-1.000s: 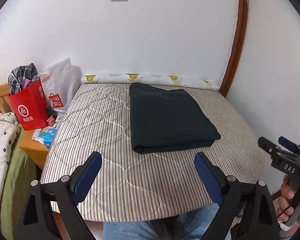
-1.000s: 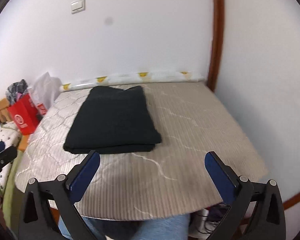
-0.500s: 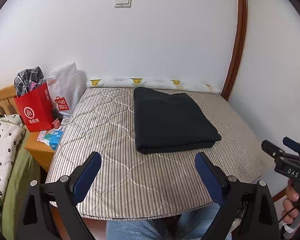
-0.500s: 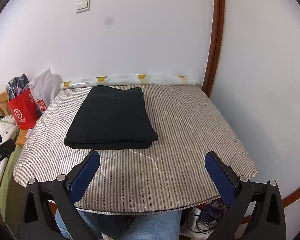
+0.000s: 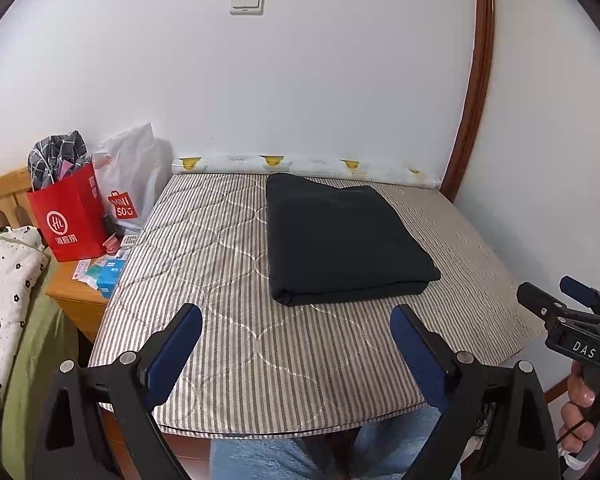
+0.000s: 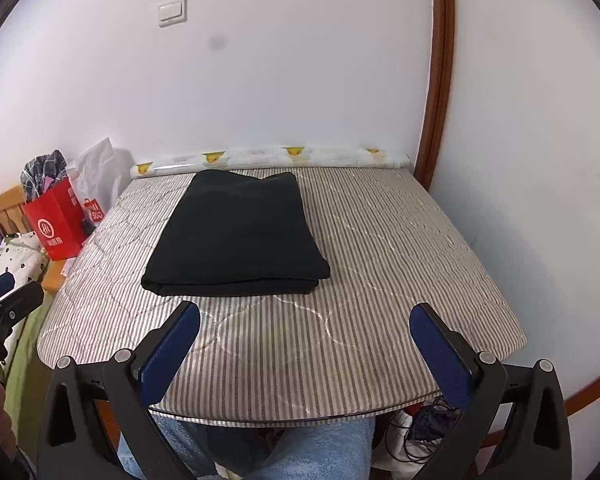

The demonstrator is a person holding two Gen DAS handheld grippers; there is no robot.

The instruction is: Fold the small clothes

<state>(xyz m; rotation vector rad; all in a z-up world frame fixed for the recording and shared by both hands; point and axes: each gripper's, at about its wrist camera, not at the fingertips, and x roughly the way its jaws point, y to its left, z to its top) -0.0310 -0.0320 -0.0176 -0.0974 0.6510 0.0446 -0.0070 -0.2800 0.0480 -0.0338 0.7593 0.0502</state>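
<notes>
Left wrist view: left claw (image 5: 296,330) wide open, empty, held over the near part of the mattress (image 5: 220,344). Folded dark garment (image 5: 342,242) lies straight ahead of it and slightly right, flat on the striped mattress, well short of contact. Right wrist view: right claw (image 6: 304,328) also spread open, nothing between the blue pads; same garment (image 6: 240,236) sits ahead and to its left.

Key geometry: the garment's long axis runs away from the claws toward the back wall. Thick folded edge faces us, stacked layers visible along it. Near-left corner is in line with the left claw, near-right corner closer to the right claw's left finger (image 6: 172,344). Neither arm clearly nearer; both hang back at roughly the same standoff.

Judgement: the piece already looks like a tidy rectangle, so either one more fold across the long axis or the task is about done. If another fold comes, each claw takes its own near corner and carries it toward the far edge.

Containers, all off the left side of the bed: red paper bag (image 5: 70,216) with plaid fabric poking out the top; white plastic bag (image 5: 134,184) behind it, contents not visible. Small boxes lie on the wooden nightstand (image 5: 76,296) below. A roll with yellow duck print (image 5: 300,164) lies along the wall behind the garment.
</notes>
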